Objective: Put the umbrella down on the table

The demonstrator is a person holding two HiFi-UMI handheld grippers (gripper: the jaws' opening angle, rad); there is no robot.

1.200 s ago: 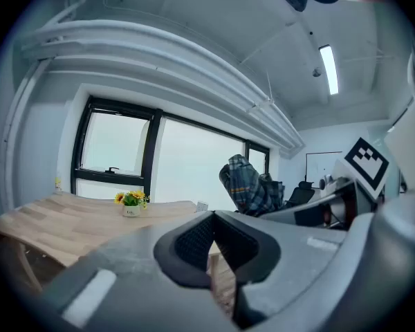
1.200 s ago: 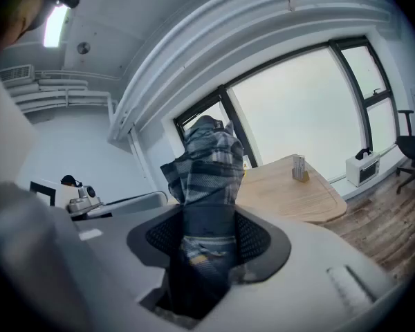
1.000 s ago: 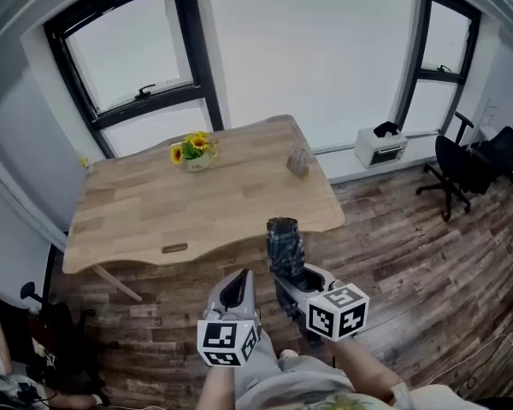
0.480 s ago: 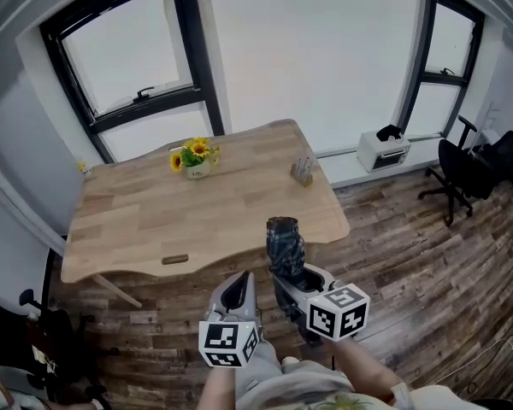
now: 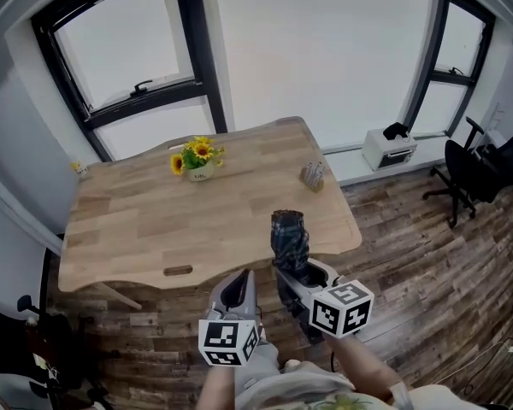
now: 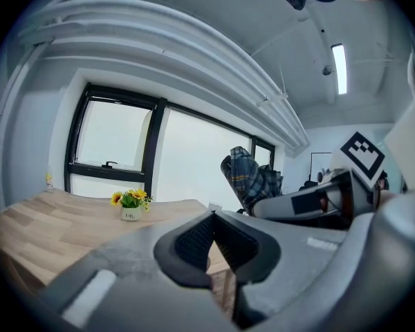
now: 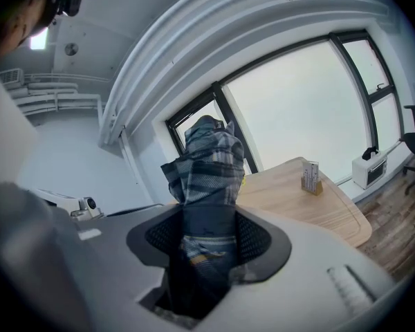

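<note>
A folded plaid umbrella [image 5: 289, 237] stands upright in my right gripper [image 5: 297, 273], whose pads press on its lower part; in the right gripper view the umbrella [image 7: 207, 178] fills the gap between the jaws. Its top reaches over the near edge of the wooden table [image 5: 154, 220]. My left gripper [image 5: 236, 290] hovers beside it on the left, just short of the table's near edge, its pads [image 6: 194, 241] closed together with nothing between them. In the left gripper view the umbrella [image 6: 252, 180] shows at the right.
A small pot of sunflowers [image 5: 197, 156] stands at the table's far side, a card holder [image 5: 313, 175] near its right edge, a dark small thing [image 5: 178, 271] at the near edge. A white appliance [image 5: 389, 148] and black office chair [image 5: 483, 169] stand right, on the plank floor.
Both grippers and the umbrella have come closer to the table; the umbrella's top now overlaps the table's near edge. The grip is unchanged.
</note>
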